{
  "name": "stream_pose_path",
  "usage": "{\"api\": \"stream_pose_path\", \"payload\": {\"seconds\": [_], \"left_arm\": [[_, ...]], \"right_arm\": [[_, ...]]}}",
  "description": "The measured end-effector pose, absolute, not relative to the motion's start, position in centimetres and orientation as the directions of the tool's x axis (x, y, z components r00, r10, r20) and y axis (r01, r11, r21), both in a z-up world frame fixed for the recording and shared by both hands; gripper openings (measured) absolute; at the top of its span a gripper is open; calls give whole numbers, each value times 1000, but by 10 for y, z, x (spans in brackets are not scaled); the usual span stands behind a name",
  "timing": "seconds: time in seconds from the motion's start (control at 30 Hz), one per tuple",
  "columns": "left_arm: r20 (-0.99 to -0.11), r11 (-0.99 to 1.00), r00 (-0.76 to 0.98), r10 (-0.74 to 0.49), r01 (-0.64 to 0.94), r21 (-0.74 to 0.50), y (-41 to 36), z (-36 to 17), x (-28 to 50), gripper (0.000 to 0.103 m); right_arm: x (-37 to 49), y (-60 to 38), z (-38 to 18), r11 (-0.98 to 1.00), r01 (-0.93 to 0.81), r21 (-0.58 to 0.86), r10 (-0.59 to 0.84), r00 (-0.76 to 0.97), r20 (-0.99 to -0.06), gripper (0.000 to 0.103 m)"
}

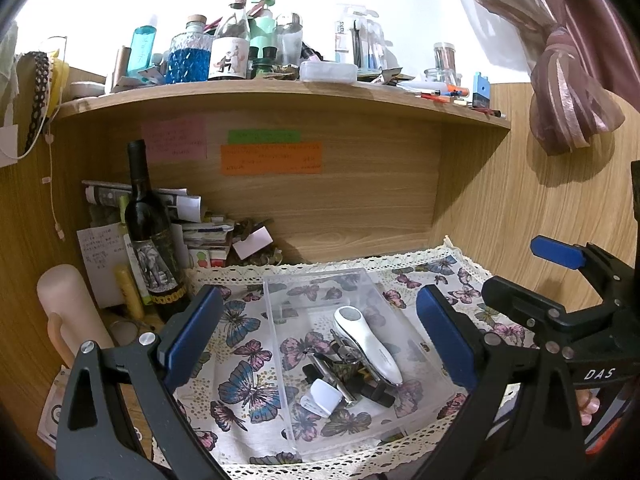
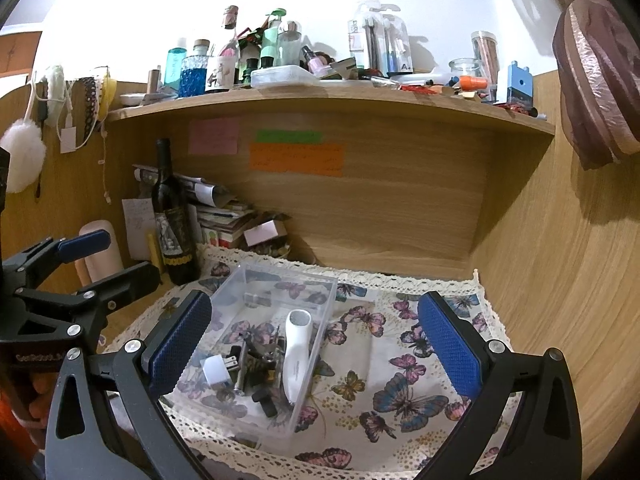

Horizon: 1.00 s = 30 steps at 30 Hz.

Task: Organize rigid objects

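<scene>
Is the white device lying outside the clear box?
No, the white device lies inside the clear box, on top of the small dark items.

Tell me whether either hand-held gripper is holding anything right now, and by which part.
Nothing is held. The left hand-held gripper and the right hand-held gripper are both open and empty above the clear plastic rectangular box on the butterfly-print cloth.

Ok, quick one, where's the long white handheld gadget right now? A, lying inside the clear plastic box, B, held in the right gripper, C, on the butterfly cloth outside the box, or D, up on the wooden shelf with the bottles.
A: the white gadget lies inside the clear box on top of small dark items, while the left gripper and right gripper are both open and empty.
</scene>
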<state>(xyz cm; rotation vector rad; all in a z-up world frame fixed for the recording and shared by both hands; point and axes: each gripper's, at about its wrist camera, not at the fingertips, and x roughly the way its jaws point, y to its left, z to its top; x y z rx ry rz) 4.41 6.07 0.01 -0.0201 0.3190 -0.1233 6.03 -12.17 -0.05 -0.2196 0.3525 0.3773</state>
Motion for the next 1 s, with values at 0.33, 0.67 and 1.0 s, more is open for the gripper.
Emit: {"api": "stream_pose_path", "payload": {"seconds": [0.33,0.67,1.0], "left_arm": [[-323,993,939,-117,105,-56,65,-1,48,99],[-342,988,928,-149,131,-78,68,-4,52,99],[-355,986,921,-160,134,-97,71,-5,59,99]], "right_arm": [[60,-120,0,909,-399,-124,328,865,-379,103],[62,-119,-1,911,-397,-116,326,862,-389,103],[69,-120,-5,913,-395,-97,326,853,-408,103]]}}
